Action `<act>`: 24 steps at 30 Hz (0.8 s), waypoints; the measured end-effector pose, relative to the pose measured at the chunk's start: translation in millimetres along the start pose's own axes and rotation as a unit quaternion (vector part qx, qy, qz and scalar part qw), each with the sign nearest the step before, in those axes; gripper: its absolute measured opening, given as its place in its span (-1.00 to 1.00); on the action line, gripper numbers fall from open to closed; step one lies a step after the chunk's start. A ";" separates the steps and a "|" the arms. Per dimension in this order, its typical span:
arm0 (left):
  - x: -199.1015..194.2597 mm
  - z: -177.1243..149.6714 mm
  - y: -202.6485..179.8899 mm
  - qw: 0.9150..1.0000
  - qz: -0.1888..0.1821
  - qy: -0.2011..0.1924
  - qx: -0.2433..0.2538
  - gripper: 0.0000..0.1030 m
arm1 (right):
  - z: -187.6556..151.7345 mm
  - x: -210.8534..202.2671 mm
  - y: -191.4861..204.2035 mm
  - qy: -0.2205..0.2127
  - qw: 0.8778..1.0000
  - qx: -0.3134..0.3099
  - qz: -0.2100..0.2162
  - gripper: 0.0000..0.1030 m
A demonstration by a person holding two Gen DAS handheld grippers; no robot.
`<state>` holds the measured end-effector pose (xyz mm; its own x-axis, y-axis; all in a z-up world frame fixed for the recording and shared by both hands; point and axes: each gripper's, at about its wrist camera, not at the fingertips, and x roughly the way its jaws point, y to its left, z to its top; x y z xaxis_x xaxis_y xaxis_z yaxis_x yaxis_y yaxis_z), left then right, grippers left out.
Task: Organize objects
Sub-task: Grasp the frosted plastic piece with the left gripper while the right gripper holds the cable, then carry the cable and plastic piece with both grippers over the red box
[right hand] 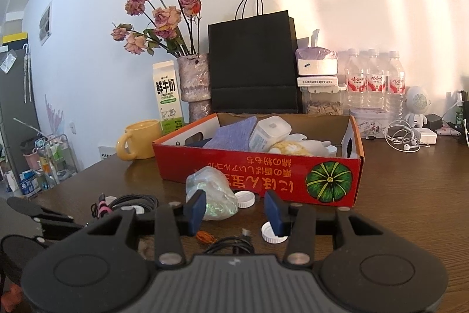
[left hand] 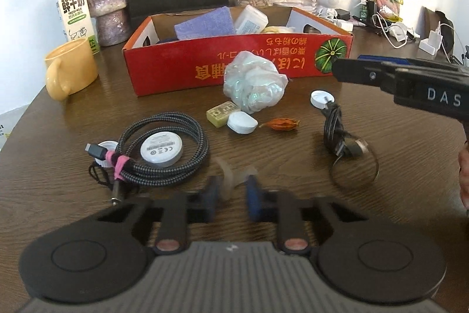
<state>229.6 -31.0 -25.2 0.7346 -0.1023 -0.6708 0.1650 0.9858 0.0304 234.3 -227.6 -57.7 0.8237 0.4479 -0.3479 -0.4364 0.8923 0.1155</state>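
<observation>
Plastic strip [left hand: 231,175] between left claw [left hand: 233,195] fingers.

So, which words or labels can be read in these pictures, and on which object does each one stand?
"FRESH MILK": milk carton, under large Chinese characters.
"DAS": right gripper, on its black body.
"CE": white round puck; its other print is too small.
Red box: yellow lettering, upside down, not readable.
Water bottles: labels blurred.

Left gripper [left hand: 234,189]: black linkage, blue pads, copper pivot screws, ribbed grey housing | Right gripper [right hand: 236,213]: same build, silver screws, "DAS" lettering
</observation>
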 end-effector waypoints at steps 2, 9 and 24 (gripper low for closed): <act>-0.6 -0.4 2.2 1.000 -0.002 -0.001 -0.005 -0.89 | -1.0 1.0 -0.6 0.006 1.000 -0.001 0.000 -0.16; -7.0 -2.3 7.0 1.000 -0.003 -0.009 -0.023 -0.90 | -13.5 20.7 -1.0 0.094 0.995 -0.004 0.014 0.52; -30.9 -4.8 19.9 0.998 -0.009 -0.035 -0.048 -0.89 | -31.3 25.2 22.6 0.153 0.986 -0.064 0.007 0.14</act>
<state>207.1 -7.6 -7.4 0.7768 -0.1254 -0.6171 0.1173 0.9916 -0.0539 233.9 -197.9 -92.9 0.6777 0.4051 -0.6136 -0.5054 0.8628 0.0115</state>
